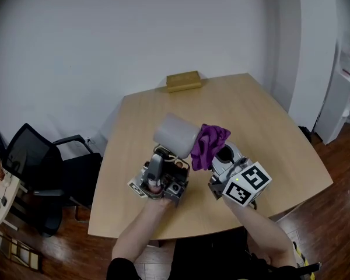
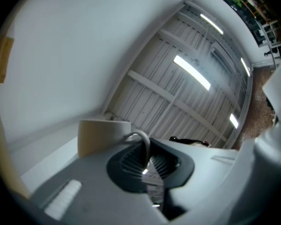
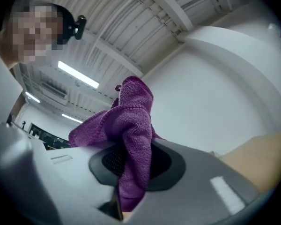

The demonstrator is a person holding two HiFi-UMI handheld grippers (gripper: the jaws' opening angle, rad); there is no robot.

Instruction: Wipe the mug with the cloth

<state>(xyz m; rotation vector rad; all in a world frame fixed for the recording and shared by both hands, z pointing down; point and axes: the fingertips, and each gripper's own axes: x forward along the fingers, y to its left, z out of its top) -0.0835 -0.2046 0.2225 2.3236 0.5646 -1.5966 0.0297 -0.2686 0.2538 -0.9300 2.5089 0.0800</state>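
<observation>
A white mug (image 1: pixel 175 134) is held up over the wooden table (image 1: pixel 268 133), tilted, its base toward the camera. My left gripper (image 1: pixel 170 156) is shut on the mug's handle; in the left gripper view the thin handle (image 2: pixel 144 146) runs between the dark pads and the mug body (image 2: pixel 103 136) rises behind. A purple cloth (image 1: pixel 209 144) hangs just right of the mug, touching or nearly touching its side. My right gripper (image 1: pixel 217 159) is shut on that cloth; in the right gripper view the cloth (image 3: pixel 129 139) is pinched between the pads and bunches above them.
A flat tan box (image 1: pixel 184 81) lies at the table's far edge. A black office chair (image 1: pixel 46 174) stands left of the table. A white cabinet (image 1: pixel 344 98) is at the far right, over wooden floor.
</observation>
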